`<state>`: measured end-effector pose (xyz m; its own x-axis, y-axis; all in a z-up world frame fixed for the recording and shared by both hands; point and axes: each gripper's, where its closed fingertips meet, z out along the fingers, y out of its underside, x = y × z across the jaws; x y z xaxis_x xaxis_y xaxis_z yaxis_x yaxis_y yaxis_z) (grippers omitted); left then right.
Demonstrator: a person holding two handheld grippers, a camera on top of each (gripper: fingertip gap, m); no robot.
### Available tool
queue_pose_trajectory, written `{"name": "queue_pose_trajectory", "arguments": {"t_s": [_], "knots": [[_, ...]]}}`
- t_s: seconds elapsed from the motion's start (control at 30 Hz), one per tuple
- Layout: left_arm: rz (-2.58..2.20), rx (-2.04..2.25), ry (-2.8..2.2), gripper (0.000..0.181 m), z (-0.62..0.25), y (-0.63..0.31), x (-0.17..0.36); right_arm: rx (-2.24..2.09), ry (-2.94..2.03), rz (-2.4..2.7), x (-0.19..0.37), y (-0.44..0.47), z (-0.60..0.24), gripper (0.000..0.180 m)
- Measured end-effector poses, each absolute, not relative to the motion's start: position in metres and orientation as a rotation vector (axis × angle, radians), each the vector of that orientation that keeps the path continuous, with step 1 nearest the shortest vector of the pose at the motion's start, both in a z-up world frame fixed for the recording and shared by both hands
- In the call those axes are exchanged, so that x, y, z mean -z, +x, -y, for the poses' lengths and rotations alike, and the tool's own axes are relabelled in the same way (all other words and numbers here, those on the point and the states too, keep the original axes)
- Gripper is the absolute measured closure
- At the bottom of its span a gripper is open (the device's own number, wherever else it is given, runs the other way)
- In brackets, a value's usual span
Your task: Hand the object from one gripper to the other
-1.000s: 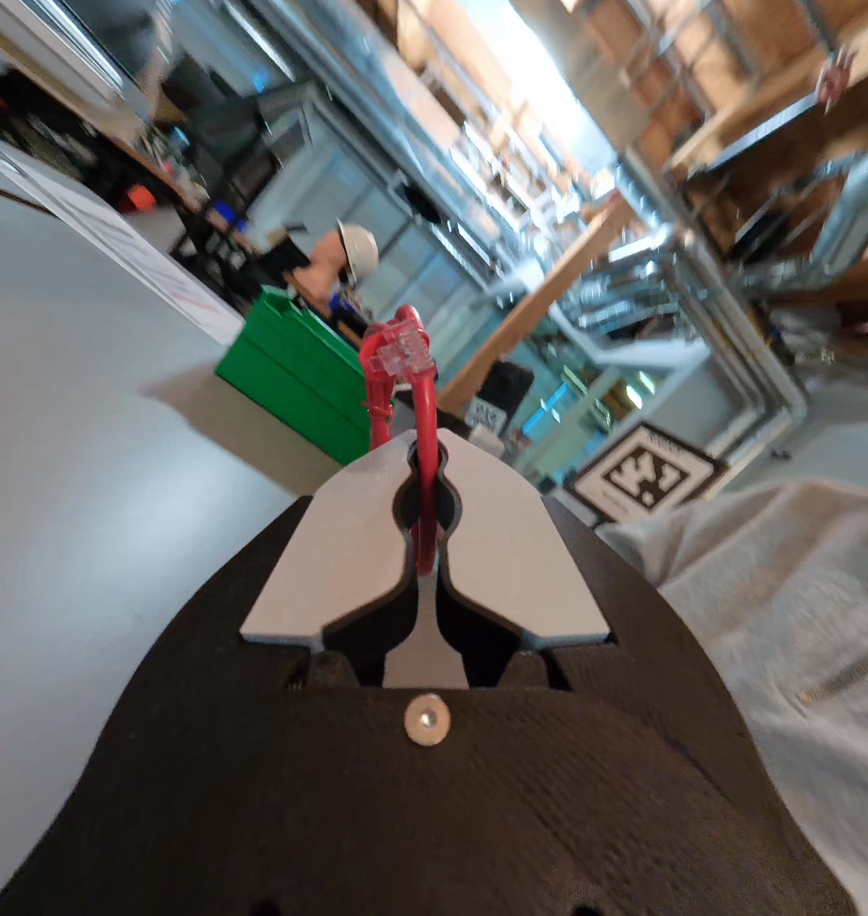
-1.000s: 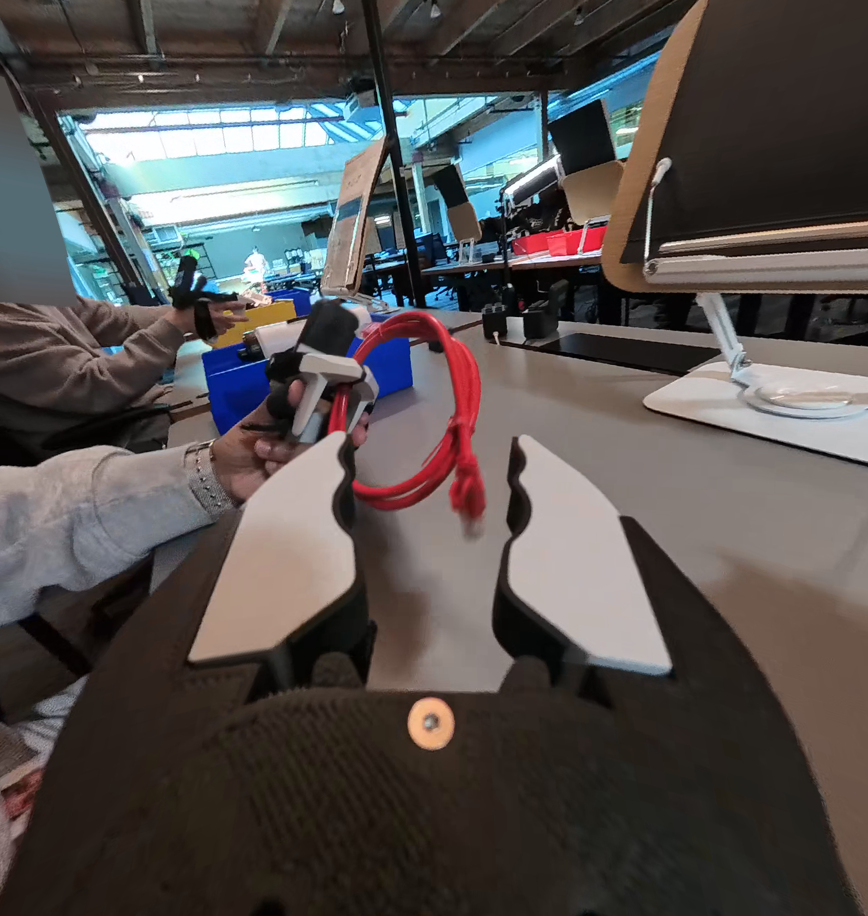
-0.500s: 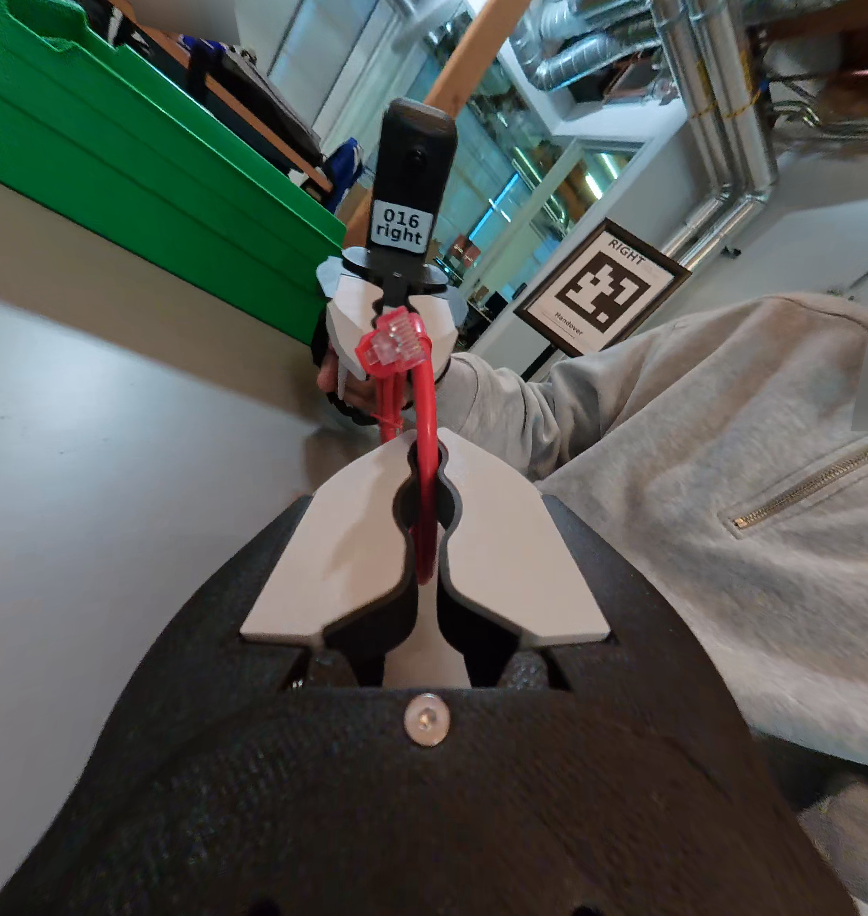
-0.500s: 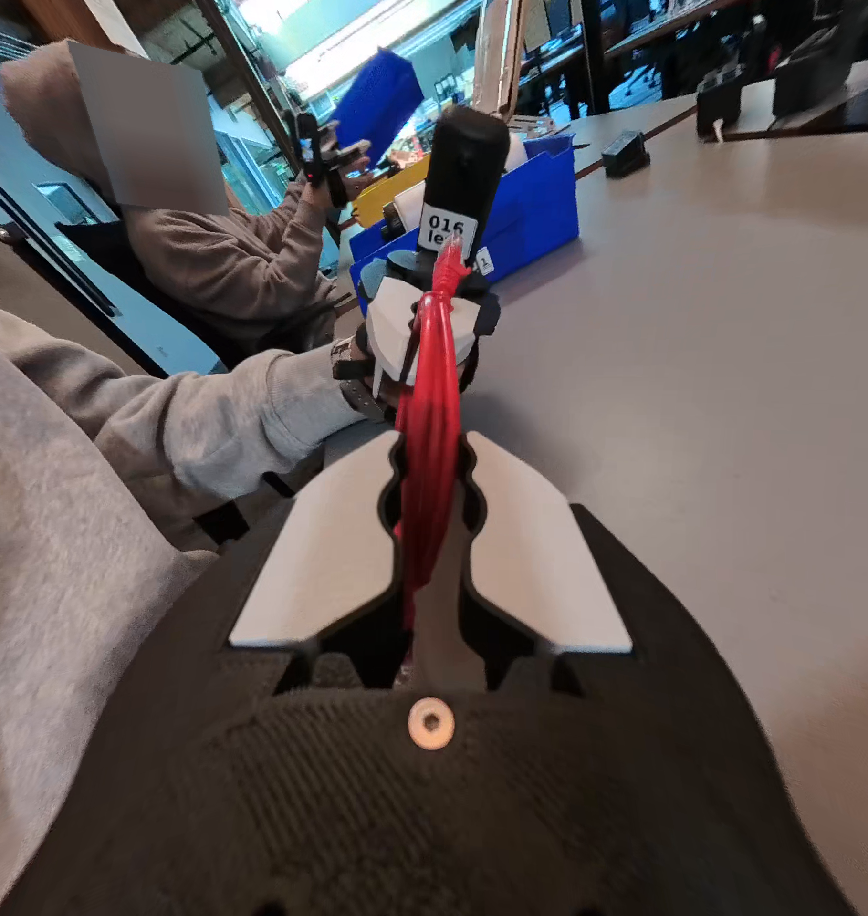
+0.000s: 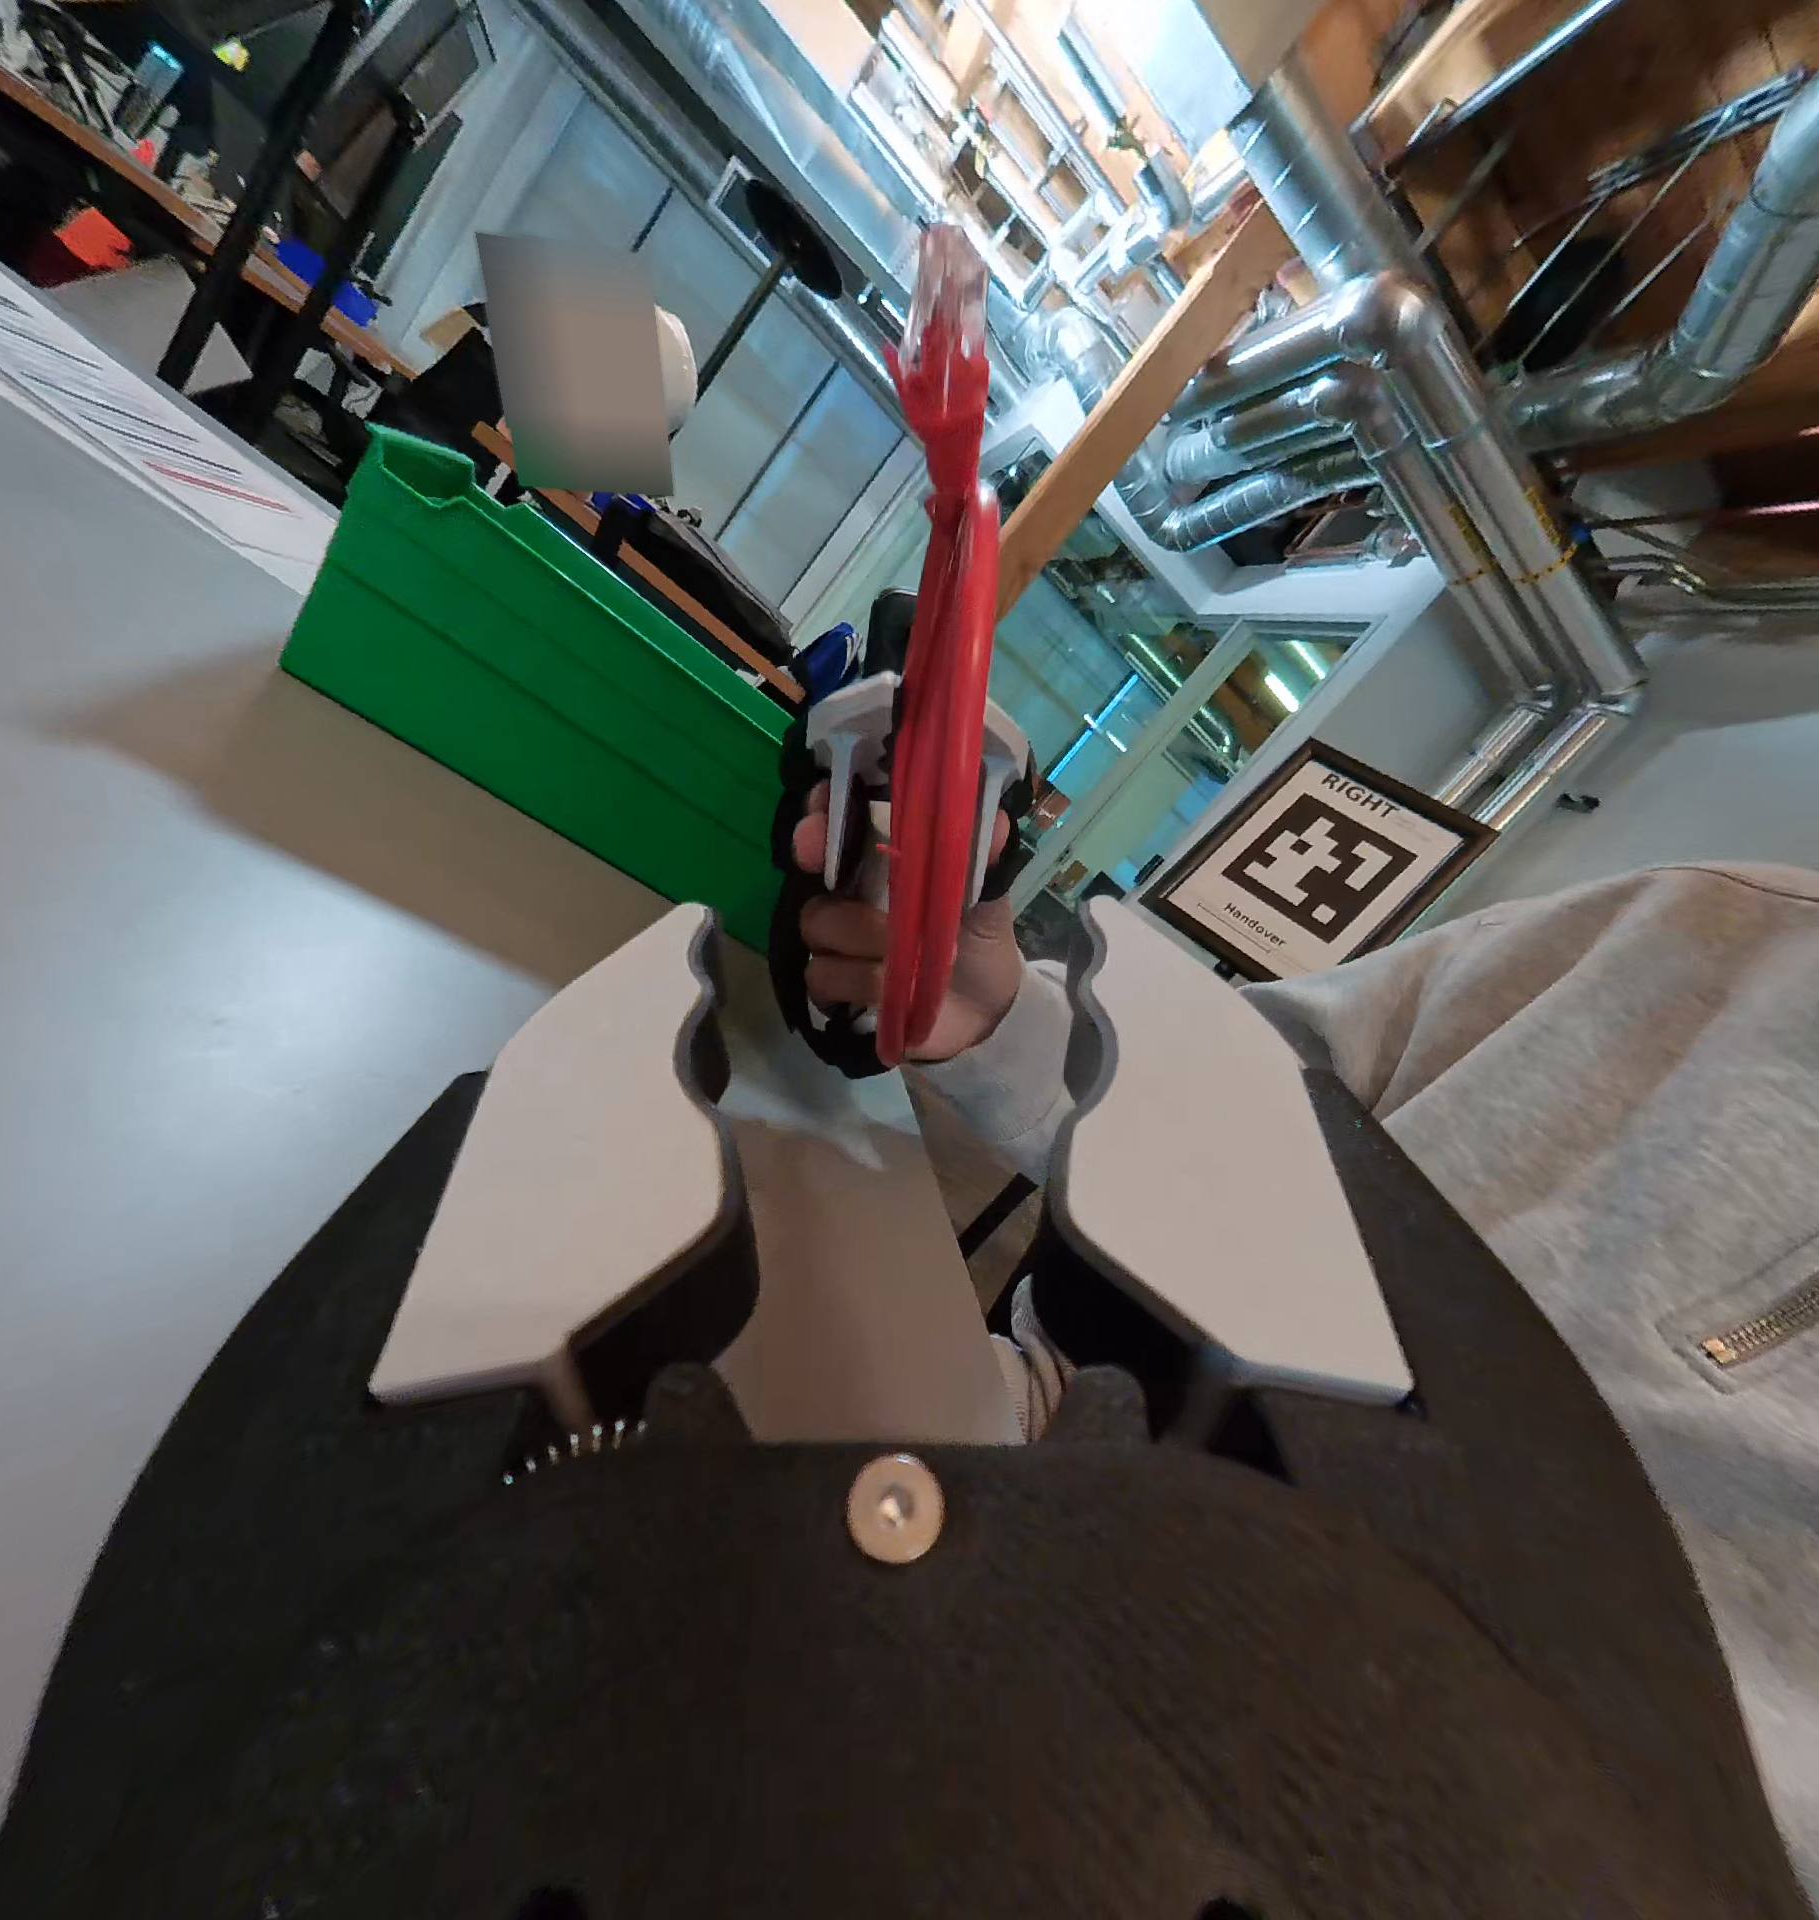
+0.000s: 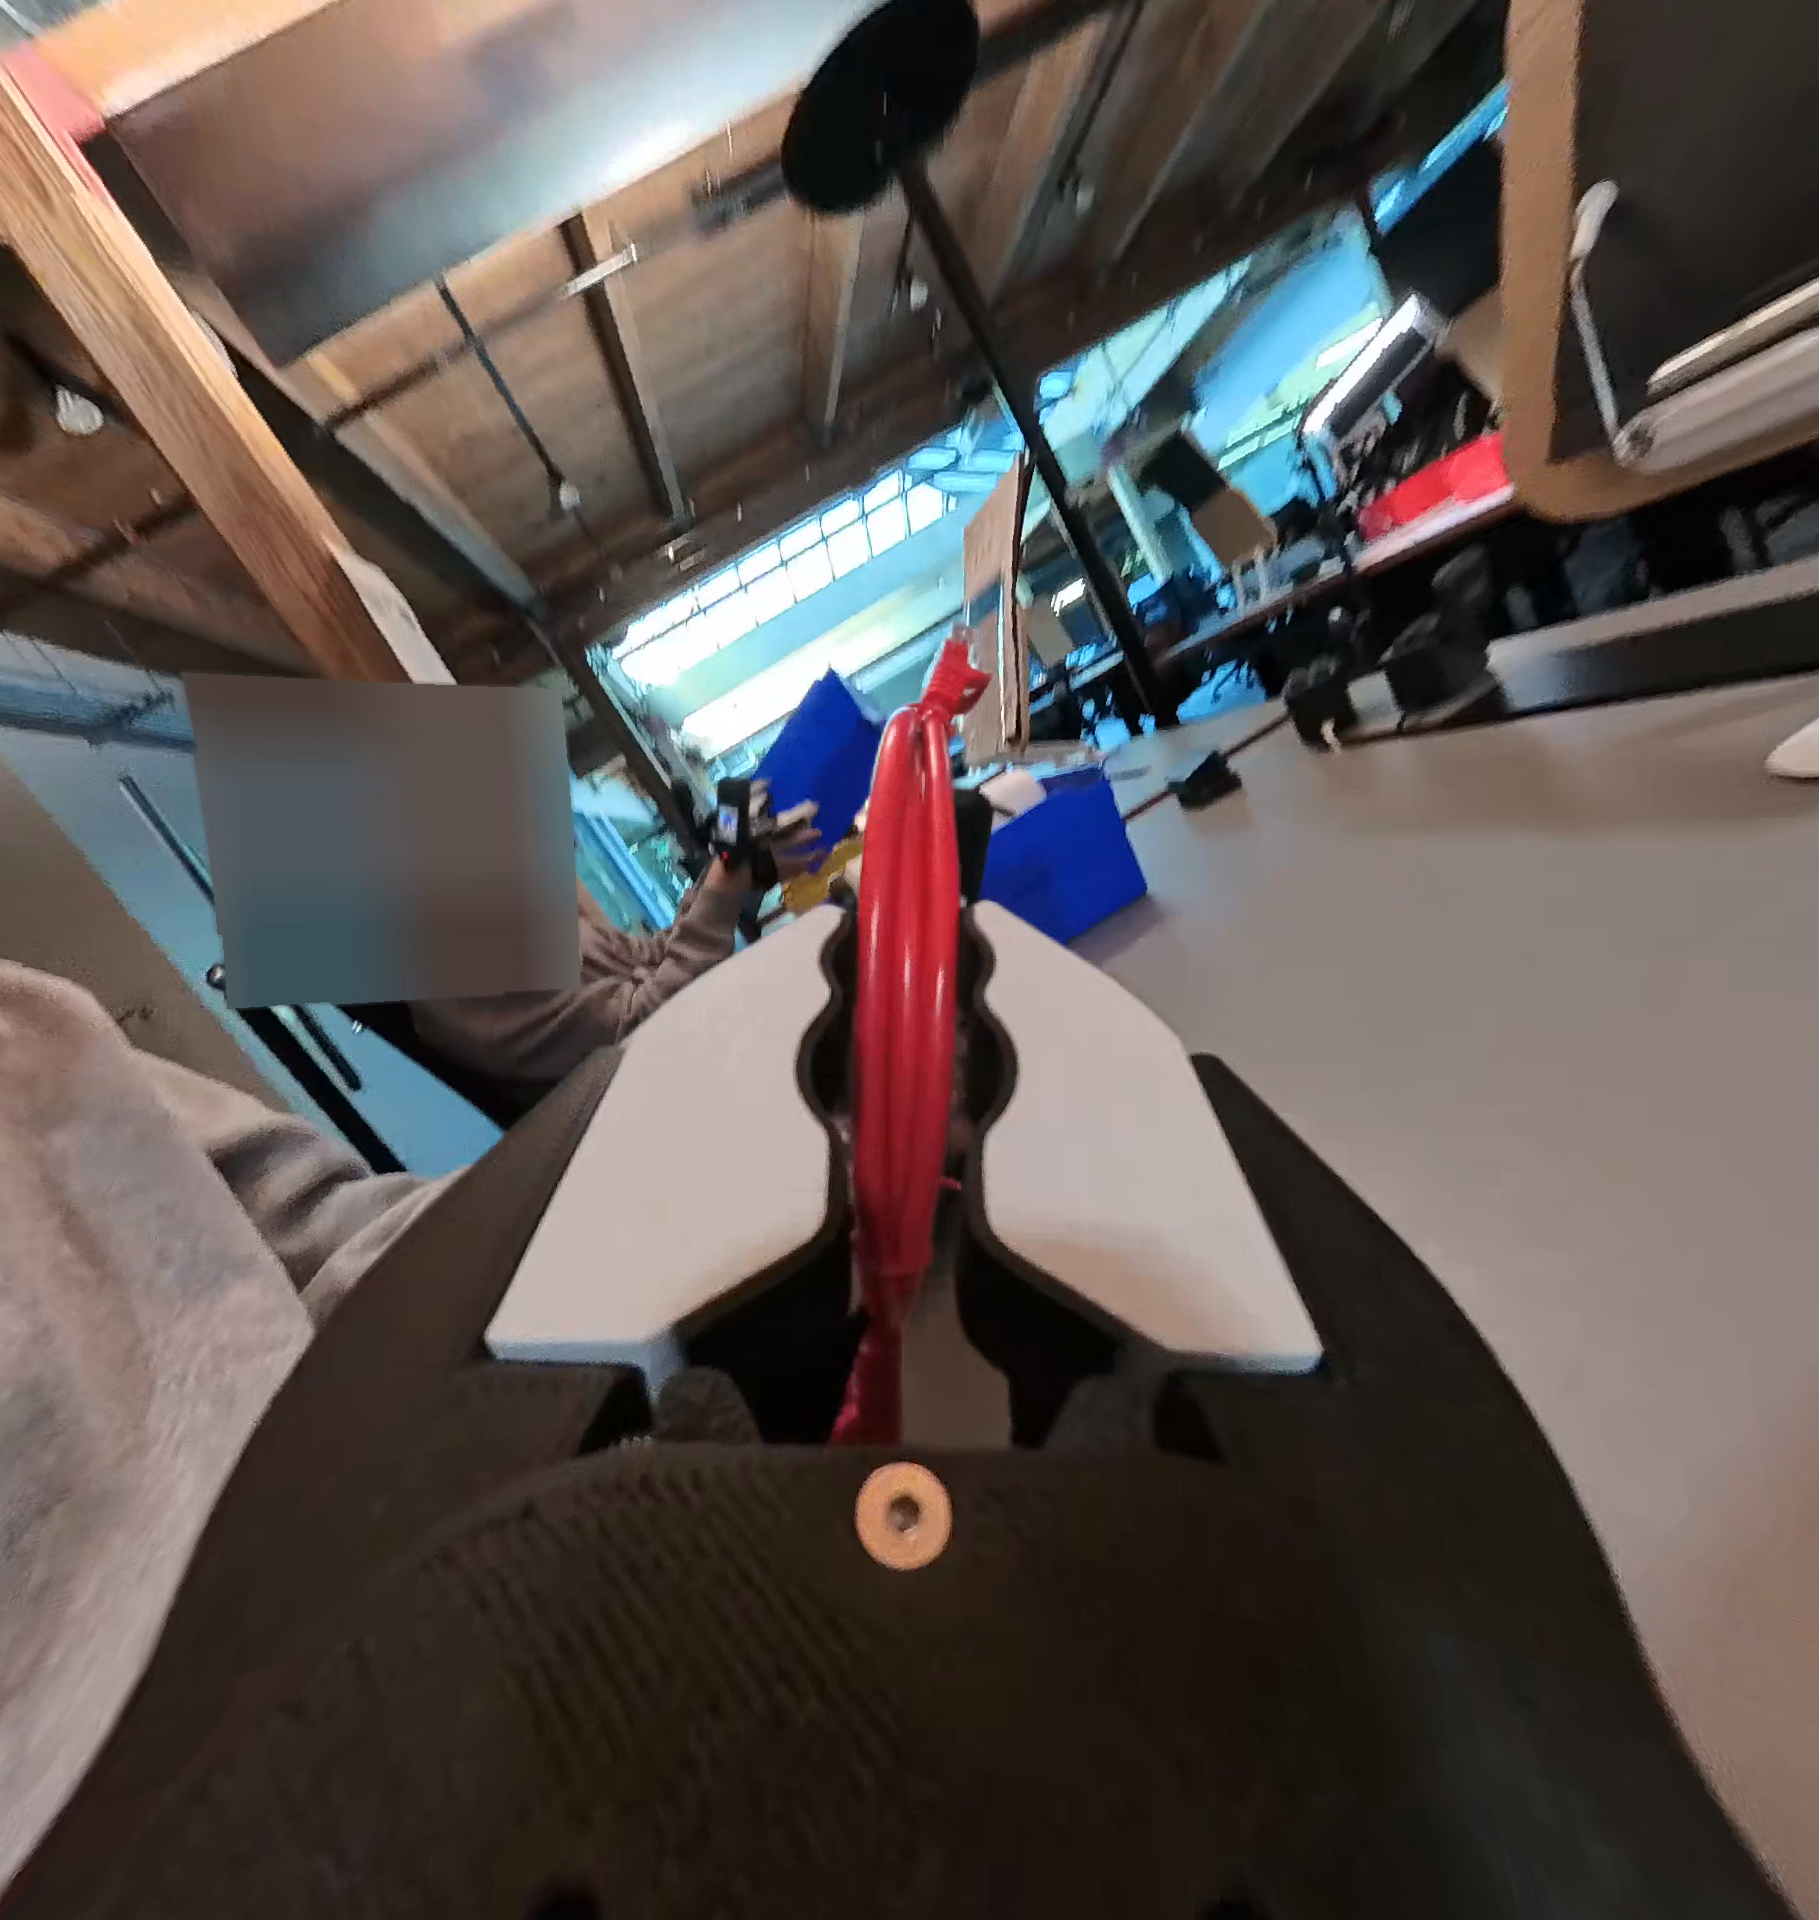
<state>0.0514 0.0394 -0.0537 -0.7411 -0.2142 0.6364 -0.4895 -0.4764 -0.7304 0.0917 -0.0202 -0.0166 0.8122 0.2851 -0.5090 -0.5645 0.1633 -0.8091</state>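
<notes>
A coiled red network cable [image 6: 905, 935] stands edge-on between the fingers of my right gripper [image 6: 907, 925], which is shut on it. Its clear plug end points up past the fingertips. In the left wrist view my left gripper [image 5: 894, 925] is open and empty, jaws wide apart. The same red cable [image 5: 936, 748] shows a short way ahead of it, held upright in the right gripper [image 5: 905, 790], which a hand holds. The cable is clear of my left fingers.
A grey table [image 6: 1456, 987] lies below both grippers. A green bin [image 5: 531, 665] stands on it at the left. A blue bin [image 6: 1061, 852] stands farther off. A framed marker sign [image 5: 1310, 862] stands at the right. A grey sleeve [image 5: 1507, 1091] is close by. My hands' fingertips stand some 9 cm from each other.
My left gripper has opened and let go of the red cable and drawn back. My right gripper, which shut on the cable half a second ago, now holds it alone and has tilted upward.
</notes>
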Motion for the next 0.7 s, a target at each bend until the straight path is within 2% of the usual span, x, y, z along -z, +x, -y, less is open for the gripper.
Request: {"name": "queue_pose_trajectory", "arguments": {"t_s": [0.3,0.43,0.7], "knots": [[1.481,-2.352,1.023,0.134,-0.01,0.053,0.054,-0.501,-1.123,-0.308,0.004,0.098,0.025,0.161],[1.416,-2.396,1.014,0.168,-0.018,0.053,0.048,-0.522,-1.098,-0.34,0.005,0.1,0.025,0.161],[1.397,-2.486,1.043,0.169,-0.035,0.055,0.039,-0.46,-1.17,-0.275,0.009,0.091,0.018,0.159]]}}
